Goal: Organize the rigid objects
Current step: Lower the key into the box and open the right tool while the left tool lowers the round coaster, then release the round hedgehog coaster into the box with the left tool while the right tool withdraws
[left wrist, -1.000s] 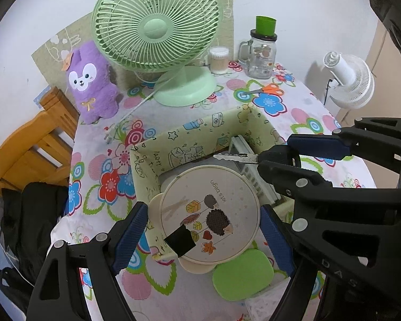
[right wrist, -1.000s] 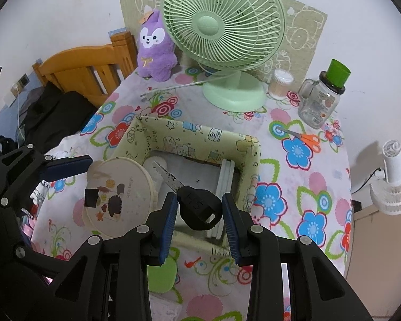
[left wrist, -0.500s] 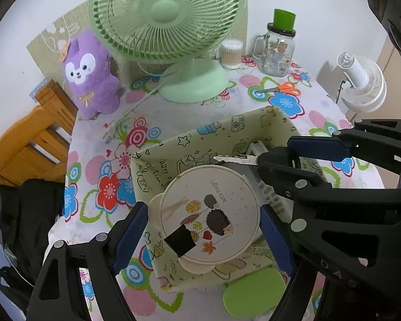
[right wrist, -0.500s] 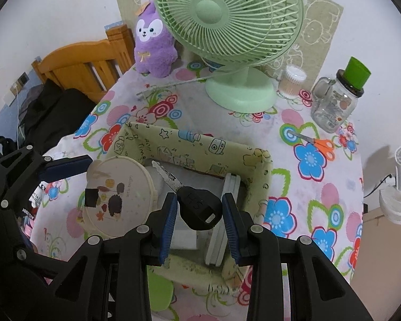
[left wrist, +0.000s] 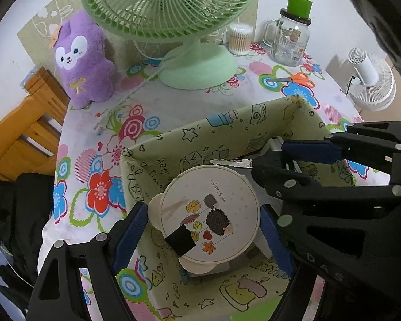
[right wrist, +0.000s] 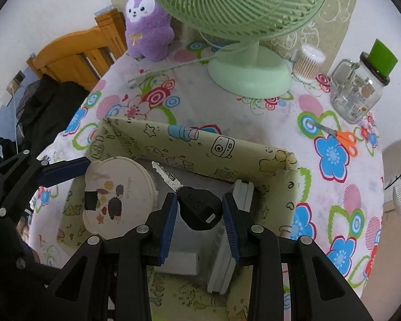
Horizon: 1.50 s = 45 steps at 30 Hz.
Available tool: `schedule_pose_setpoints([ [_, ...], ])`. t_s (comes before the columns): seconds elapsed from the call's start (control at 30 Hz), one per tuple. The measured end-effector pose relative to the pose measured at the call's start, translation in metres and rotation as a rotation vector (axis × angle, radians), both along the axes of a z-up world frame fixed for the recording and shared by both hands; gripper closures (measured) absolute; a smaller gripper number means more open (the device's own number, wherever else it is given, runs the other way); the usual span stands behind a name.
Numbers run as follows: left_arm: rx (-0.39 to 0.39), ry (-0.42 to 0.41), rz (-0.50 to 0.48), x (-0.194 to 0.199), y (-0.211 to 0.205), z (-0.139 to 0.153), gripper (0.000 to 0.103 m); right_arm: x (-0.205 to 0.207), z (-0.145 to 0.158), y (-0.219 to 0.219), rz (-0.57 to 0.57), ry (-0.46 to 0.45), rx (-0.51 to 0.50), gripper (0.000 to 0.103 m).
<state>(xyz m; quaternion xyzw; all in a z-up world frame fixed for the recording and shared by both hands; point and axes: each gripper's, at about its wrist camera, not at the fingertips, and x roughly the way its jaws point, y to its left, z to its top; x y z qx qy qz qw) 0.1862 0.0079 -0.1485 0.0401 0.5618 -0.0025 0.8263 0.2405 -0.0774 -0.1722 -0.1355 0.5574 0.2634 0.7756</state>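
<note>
My left gripper (left wrist: 203, 230) is shut on a round cream lid (left wrist: 209, 214) printed with a hedgehog, its blue pads pressing the rim on both sides. The lid hangs over the open green fabric box (left wrist: 227, 131). My right gripper (right wrist: 200, 208) is shut on the black head of a key (right wrist: 199, 207), whose metal blade points up and left. In the right wrist view the lid (right wrist: 115, 195) and left gripper fingers (right wrist: 64, 169) sit at the left, over the box (right wrist: 200, 144). In the left wrist view the right gripper's fingers (left wrist: 307, 147) and the key's blade (left wrist: 230, 162) sit just beyond the lid.
Inside the box stand white flat items (right wrist: 227, 240). Behind it are a green fan (left wrist: 195, 64), a purple plush (left wrist: 83, 61), a cotton swab jar (left wrist: 240, 38), a glass mug jar (left wrist: 291, 40) and orange scissors (left wrist: 294, 79). A wooden chair (left wrist: 18, 133) stands at the left.
Both grippers have moved forward and lower over the box, keeping their holds. The box and fan now look larger and nearer; the green pad has slid out of view.
</note>
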Motion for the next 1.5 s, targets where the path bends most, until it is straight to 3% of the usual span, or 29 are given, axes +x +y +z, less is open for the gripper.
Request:
schedule_pose_setpoints([
  [0.2,0.001,0.011,-0.007,0.004,-0.001,-0.006,0.018,0.004,-0.008,-0.001,-0.002,0.019,-0.006,0.064],
  [0.27,0.007,0.014,-0.014,0.005,-0.002,-0.007,0.018,0.005,-0.007,-0.002,-0.006,0.011,-0.004,0.054],
  [0.3,0.011,0.014,-0.014,0.005,-0.002,-0.007,0.018,0.005,-0.006,-0.003,-0.008,0.004,-0.004,0.044],
  [0.4,0.005,0.012,-0.021,0.006,-0.003,-0.005,0.018,0.004,0.001,-0.007,-0.01,-0.024,-0.012,0.035],
  [0.87,-0.027,0.018,-0.085,0.018,-0.024,-0.009,0.018,-0.003,0.023,-0.031,-0.072,-0.06,-0.01,0.035],
  [1.33,-0.037,0.079,-0.08,0.041,-0.028,-0.038,0.017,0.011,-0.004,-0.064,-0.216,0.005,-0.066,0.034],
  [1.5,-0.024,0.083,-0.088,0.045,-0.03,-0.04,0.004,0.017,-0.009,-0.068,-0.239,0.024,-0.06,0.034],
])
